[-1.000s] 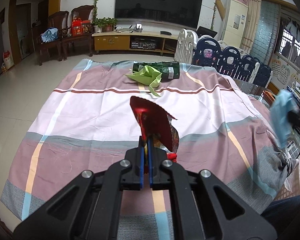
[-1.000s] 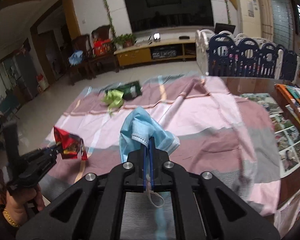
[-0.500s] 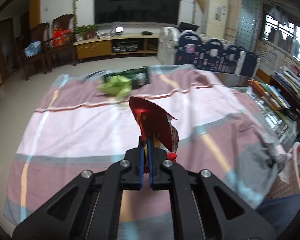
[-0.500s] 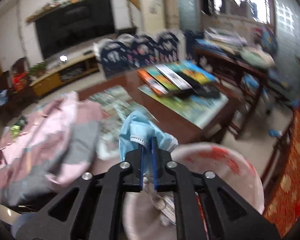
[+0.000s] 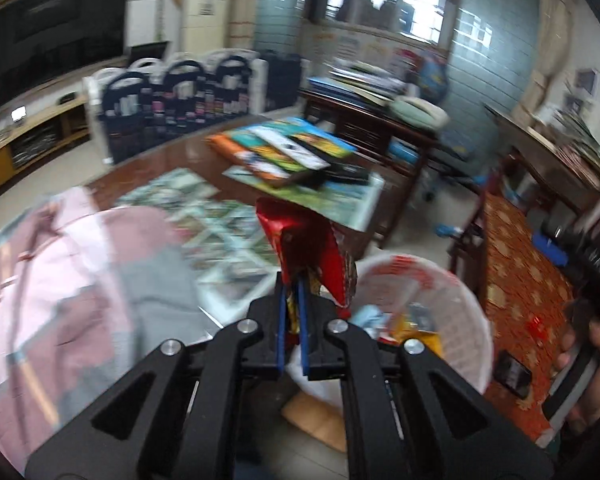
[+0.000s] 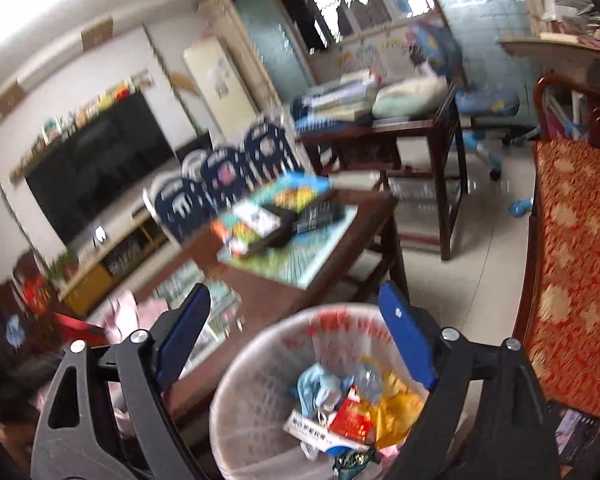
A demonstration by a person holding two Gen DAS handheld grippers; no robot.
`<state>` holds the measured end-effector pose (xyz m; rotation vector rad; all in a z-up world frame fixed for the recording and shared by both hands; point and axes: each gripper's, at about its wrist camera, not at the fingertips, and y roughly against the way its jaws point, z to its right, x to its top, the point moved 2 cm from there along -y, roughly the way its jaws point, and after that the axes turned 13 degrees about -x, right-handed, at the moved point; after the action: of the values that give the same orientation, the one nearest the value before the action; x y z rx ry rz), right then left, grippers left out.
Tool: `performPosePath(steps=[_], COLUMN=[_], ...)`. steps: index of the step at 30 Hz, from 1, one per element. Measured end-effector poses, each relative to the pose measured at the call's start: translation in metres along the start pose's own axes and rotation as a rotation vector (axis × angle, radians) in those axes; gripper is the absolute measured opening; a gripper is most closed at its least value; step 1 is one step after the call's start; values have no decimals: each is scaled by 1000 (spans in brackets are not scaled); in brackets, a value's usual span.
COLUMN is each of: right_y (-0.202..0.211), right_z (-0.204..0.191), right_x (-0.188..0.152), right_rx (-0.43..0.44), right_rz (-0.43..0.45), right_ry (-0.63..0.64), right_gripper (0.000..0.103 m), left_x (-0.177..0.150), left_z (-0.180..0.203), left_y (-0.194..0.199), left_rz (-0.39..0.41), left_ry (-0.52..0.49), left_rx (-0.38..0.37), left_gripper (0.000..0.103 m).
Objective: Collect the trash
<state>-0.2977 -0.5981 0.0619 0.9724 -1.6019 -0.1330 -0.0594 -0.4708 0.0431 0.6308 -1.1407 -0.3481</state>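
Note:
My left gripper [image 5: 293,300] is shut on a red snack wrapper [image 5: 300,242] and holds it just left of the rim of a white lined trash bin [image 5: 452,276]. My right gripper [image 6: 296,332] is open and empty, right above the same bin [image 6: 260,364]. A light blue face mask [image 6: 318,384] lies in the bin among several wrappers; it also shows in the left wrist view [image 5: 366,316]. The red wrapper and left gripper show at the left edge of the right wrist view [image 6: 74,326].
A dark wooden table [image 5: 188,156] with a pink and grey cloth [image 5: 72,280] and a stack of books [image 5: 288,152] stands left of the bin. A red patterned bench [image 6: 576,280] is on the right. A phone [image 5: 512,374] lies by the bin.
Both grippers swung right from the cloth to the bin. My right gripper opened and the blue mask dropped into the bin. My left gripper still holds the red wrapper.

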Motion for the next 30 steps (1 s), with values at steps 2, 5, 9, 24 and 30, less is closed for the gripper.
performPosePath(steps=[2, 5, 9, 24, 30], right_y=[13, 26, 25, 28, 45], right_z=[6, 3, -26, -334, -456], right_x=[14, 24, 10, -150, -211], right_rx=[8, 20, 60, 498, 620], right_rz=[28, 45, 1, -223, -238], right_ry=[-10, -9, 83, 487, 590], right_gripper=[86, 87, 88, 88, 88], left_x=[0, -7, -16, -132, -203], left_z=[28, 43, 18, -199, -255], left_y=[-37, -73, -48, 262, 307], left_rz=[-58, -133, -70, 258, 242], left_ry=[-9, 36, 147, 338, 414], left_rx=[-56, -98, -89, 689, 834], left_gripper=[19, 77, 82, 96, 96])
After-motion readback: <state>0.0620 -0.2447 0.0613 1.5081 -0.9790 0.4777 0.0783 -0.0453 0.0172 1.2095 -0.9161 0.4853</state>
